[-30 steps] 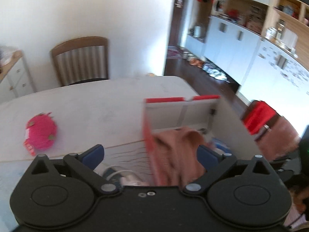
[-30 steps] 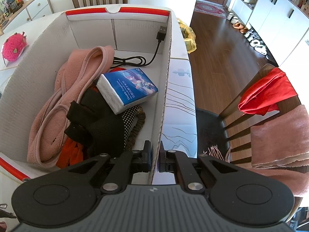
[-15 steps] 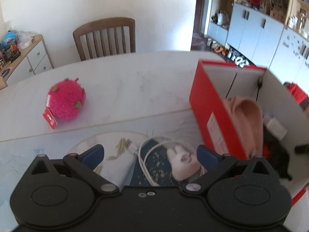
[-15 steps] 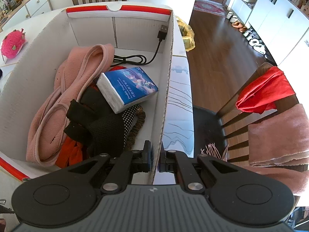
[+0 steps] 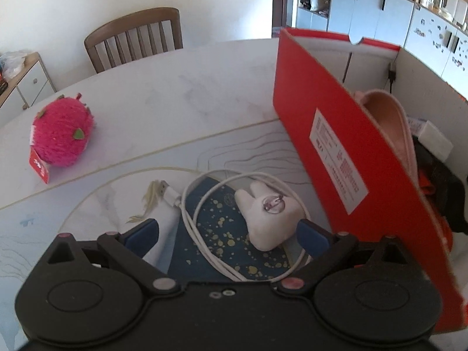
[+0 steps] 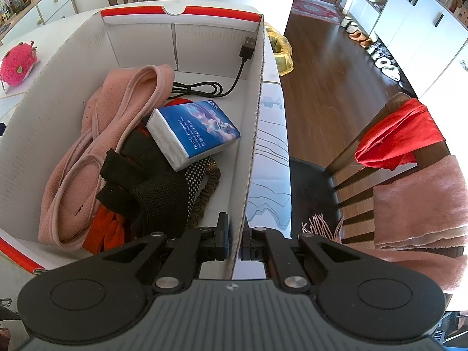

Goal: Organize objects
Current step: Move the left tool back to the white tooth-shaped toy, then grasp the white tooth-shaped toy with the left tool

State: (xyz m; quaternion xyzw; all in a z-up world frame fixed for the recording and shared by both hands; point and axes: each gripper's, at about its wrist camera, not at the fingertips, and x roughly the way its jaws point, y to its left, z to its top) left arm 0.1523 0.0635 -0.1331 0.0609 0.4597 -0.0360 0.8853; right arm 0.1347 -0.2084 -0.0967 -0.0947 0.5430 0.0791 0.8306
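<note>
A red cardboard box (image 5: 339,134) stands on the table; its white inside shows in the right wrist view (image 6: 58,93). It holds a pink strap (image 6: 96,146), a blue tissue pack (image 6: 196,131), black mesh gloves (image 6: 158,184) and a black USB cable (image 6: 234,73). My right gripper (image 6: 234,239) is shut on the box's right wall. My left gripper (image 5: 228,234) is open above a white bunny-shaped charger (image 5: 269,216) with a coiled white cable (image 5: 204,204), left of the box.
A pink fuzzy plush (image 5: 61,134) lies on the table (image 5: 175,93) at the left. A wooden chair (image 5: 137,38) stands behind the table. Another chair with red and pink cloth (image 6: 403,146) stands to the right of the table.
My left gripper has swung left and down, from over the box to above the white charger and cable. My right gripper keeps its hold on the box wall.
</note>
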